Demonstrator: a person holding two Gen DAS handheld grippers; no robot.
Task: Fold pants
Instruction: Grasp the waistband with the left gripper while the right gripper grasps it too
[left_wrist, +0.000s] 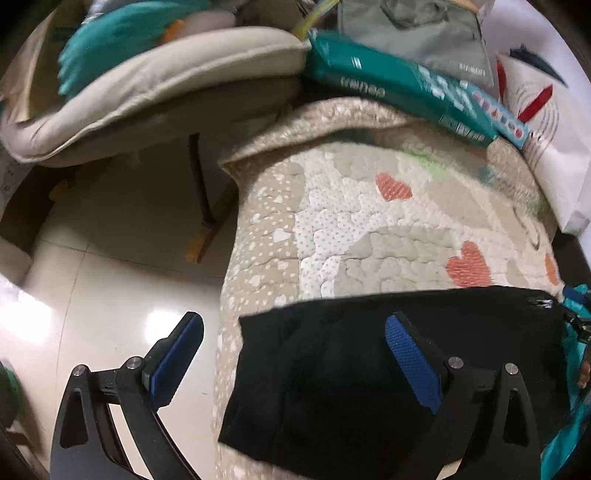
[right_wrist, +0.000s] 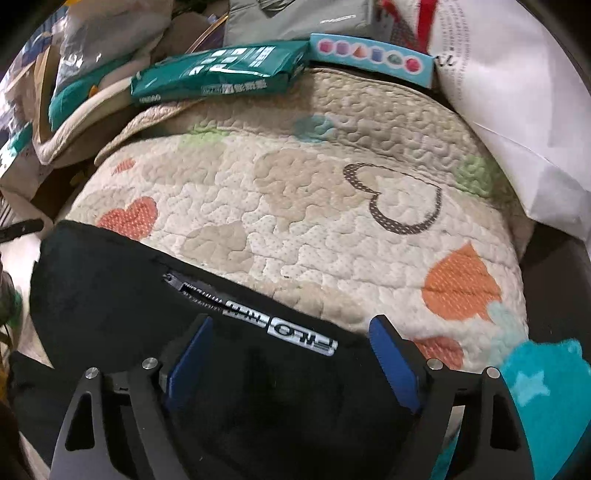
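On the near edge of a quilted heart-print bed cover (right_wrist: 295, 206): one pair of black pants (right_wrist: 110, 280), lying flat, zip and white logo label uppermost. Left claw (left_wrist: 293, 332): jaws wide apart, one blue pad over the floor (left_wrist: 110, 280), the other over the pants' left part, nothing gripped. Right claw (right_wrist: 291, 332): jaws apart, straddling the labelled edge, pads not pressing. Far side: green packet (right_wrist: 218, 74), white paper bag (right_wrist: 517, 122).

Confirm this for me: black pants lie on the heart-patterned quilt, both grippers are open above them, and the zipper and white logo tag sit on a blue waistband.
Wrong on one point: the waistband is black, like the rest of the pants; the right wrist view shows the zipper and logo tag on it. The quilt and the open left gripper and right gripper stand.
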